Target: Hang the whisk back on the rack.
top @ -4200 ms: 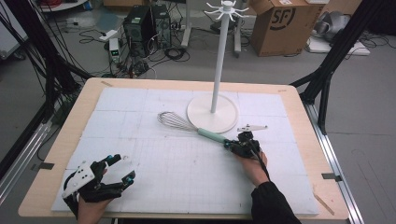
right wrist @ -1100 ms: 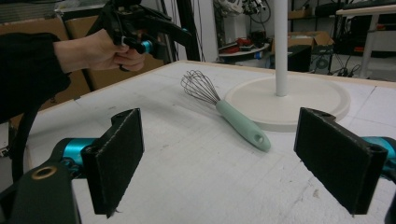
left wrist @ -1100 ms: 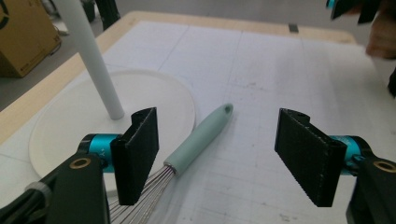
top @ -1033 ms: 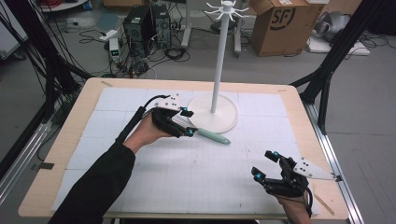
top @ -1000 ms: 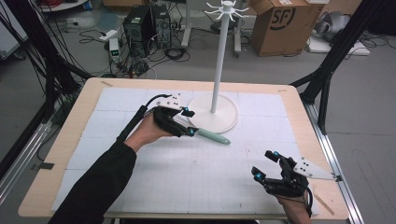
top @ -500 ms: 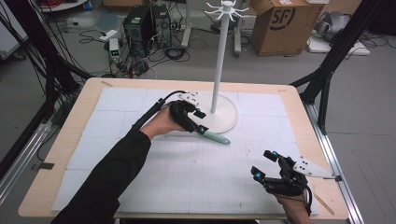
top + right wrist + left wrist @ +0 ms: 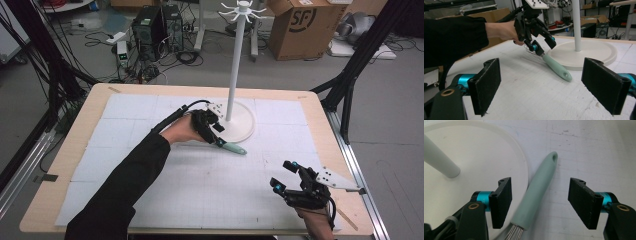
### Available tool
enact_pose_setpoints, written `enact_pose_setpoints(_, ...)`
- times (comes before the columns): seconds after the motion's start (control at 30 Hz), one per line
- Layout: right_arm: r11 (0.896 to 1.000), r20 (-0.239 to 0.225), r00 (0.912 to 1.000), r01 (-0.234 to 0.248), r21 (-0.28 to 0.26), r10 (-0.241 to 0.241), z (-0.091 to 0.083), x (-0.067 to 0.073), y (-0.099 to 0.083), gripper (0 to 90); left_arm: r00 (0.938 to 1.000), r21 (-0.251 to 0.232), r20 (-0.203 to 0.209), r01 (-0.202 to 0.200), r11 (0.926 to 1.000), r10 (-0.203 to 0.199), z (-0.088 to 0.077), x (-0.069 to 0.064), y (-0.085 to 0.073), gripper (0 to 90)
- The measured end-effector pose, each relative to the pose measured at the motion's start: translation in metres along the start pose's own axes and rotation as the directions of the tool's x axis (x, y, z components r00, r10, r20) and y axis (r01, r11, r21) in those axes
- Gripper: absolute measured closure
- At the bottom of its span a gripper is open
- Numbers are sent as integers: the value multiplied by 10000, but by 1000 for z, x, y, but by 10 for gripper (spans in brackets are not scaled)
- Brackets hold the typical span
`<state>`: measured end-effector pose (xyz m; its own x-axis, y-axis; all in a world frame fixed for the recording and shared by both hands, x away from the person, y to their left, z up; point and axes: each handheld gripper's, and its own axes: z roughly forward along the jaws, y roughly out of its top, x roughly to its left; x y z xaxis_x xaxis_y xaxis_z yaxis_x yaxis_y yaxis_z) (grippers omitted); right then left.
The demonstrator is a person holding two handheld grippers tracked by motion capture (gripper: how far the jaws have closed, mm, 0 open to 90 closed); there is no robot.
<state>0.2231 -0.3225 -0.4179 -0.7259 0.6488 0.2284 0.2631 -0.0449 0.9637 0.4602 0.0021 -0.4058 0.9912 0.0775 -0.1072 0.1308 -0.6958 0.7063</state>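
**Left gripper straddles the whisk handle beside the stand base**

The left gripper (image 7: 212, 127) reaches to the middle of the table (image 7: 90, 115), its flat black jaws spread wide with ribbed pad faces. Between them — touching neither pad in the left gripper view — lies the whisk (image 7: 534, 193), flat on the white gridded mat (image 7: 200, 190). Its handle is smooth, matte, pale green, rounded like a baton, with a small oval hanging hole near the tip; thin steel wires fan out of its blunt near end. The handle lies just beside the curved rim of the stand's round white base (image 7: 242, 125), a shallow glossy disc from which a slim white pole (image 7: 235, 60) rises to a crown of short hooks.

The right gripper (image 7: 290, 177) rests near the table's front right corner, well apart from the whisk (a grey three-cornered plate sits on top of it). Its jaws also stand wide apart, gripping nothing — rough dark pads framing the mat's grainy, foam-like surface.
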Motion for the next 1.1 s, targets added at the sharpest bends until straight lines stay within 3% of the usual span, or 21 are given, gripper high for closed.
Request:
enact_pose_setpoints(0.07, 10000, 3, 10000, 2, -52, -2, 0, 0, 0, 153, 10000, 94, 12, -38, 9999, 38, 3, -1, 1, 367)
enact_pose_setpoints(0.2, 9999, 8, 10000, -63, -89, 63, -1, -1, 0, 153, 9998, 818, 5, -218, 9964, 218, 12, -1, -3, 371)
enact_pose_setpoints(0.53, 9998, -44, 9999, -138, -111, 138, -1, -1, 1, 153, 9992, 1451, 295, -293, 9890, 253, 26, -1, -6, 378)
enact_pose_setpoints(0.7, 9998, -11, 10000, -90, -160, 90, -2, -2, 1, 153, 9989, 1499, 314, -386, 9880, 343, 27, -4, -6, 389)
enact_pose_setpoints(0.77, 9998, 17, 9999, -99, -144, 99, -3, -2, 1, 153, 9986, 1623, 418, -381, 9860, 317, 28, -5, -7, 408)
enact_pose_setpoints(0.87, 9997, 75, 9999, -108, -238, 110, -4, -3, 1, 153, 9972, 2167, 591, -575, 9746, 457, 34, -8, -10, 438)
enact_pose_setpoints(1.1, 9996, 46, 9999, -95, -249, 97, -4, -3, 1, 153, 9980, 2372, 305, -616, 9695, 559, 34, -11, -8, 468)
